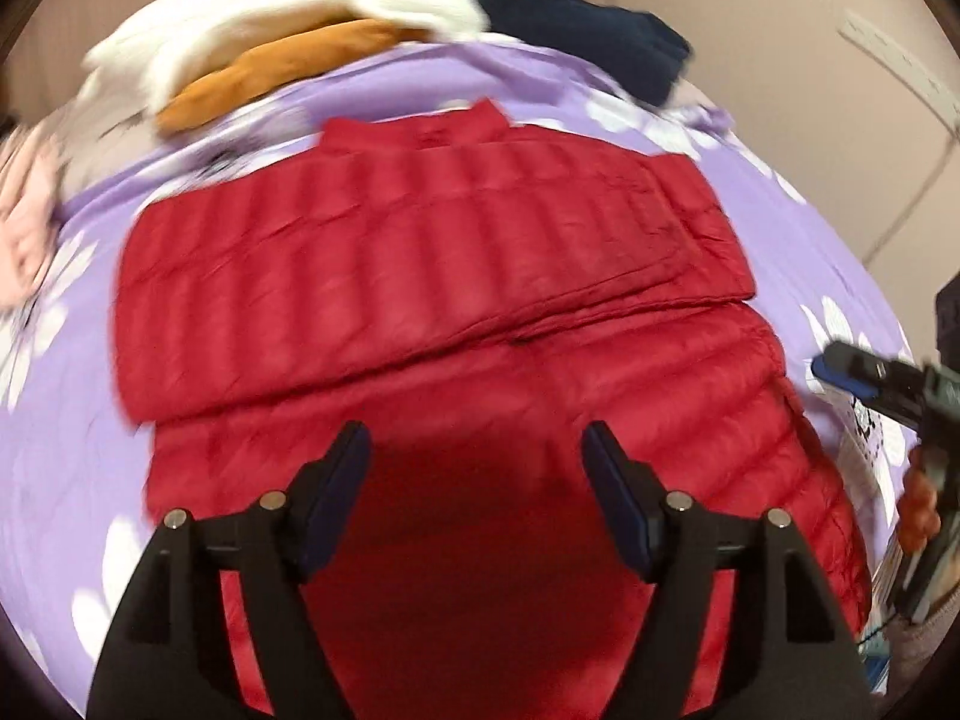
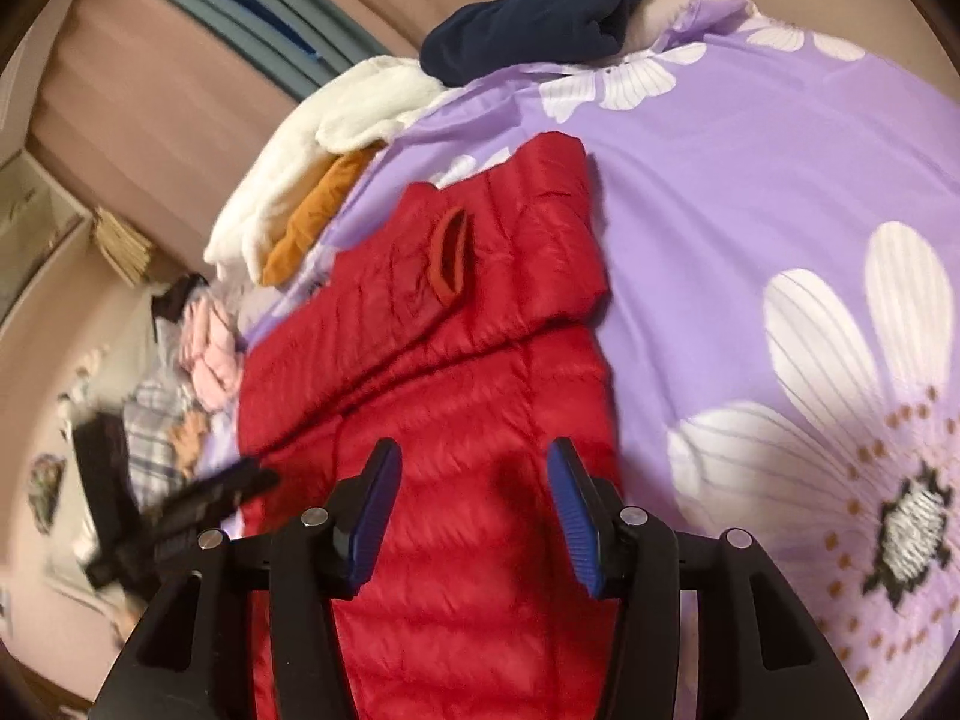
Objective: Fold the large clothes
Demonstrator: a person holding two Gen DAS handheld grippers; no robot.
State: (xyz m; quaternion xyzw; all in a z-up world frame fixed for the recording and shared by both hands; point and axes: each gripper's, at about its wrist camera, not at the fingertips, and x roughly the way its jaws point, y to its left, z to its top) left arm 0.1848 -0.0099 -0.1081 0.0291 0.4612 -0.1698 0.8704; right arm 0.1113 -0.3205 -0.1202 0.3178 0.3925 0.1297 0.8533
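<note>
The red quilted down jacket [image 1: 432, 276] lies flat on the purple floral bedspread [image 2: 750, 210], sleeves folded across its chest, collar toward the white fleece [image 1: 270, 12] beyond it. Above its hem the left gripper [image 1: 474, 450] hangs, jaws apart and empty; the right gripper [image 2: 474, 468], at the jacket's side, likewise. The slick puffy shell could slide or spring open if pinched unevenly

White fleece [image 1: 282, 12], orange garment [image 1: 282, 69], navy garment [image 2: 534, 12] lie heaped.
</note>
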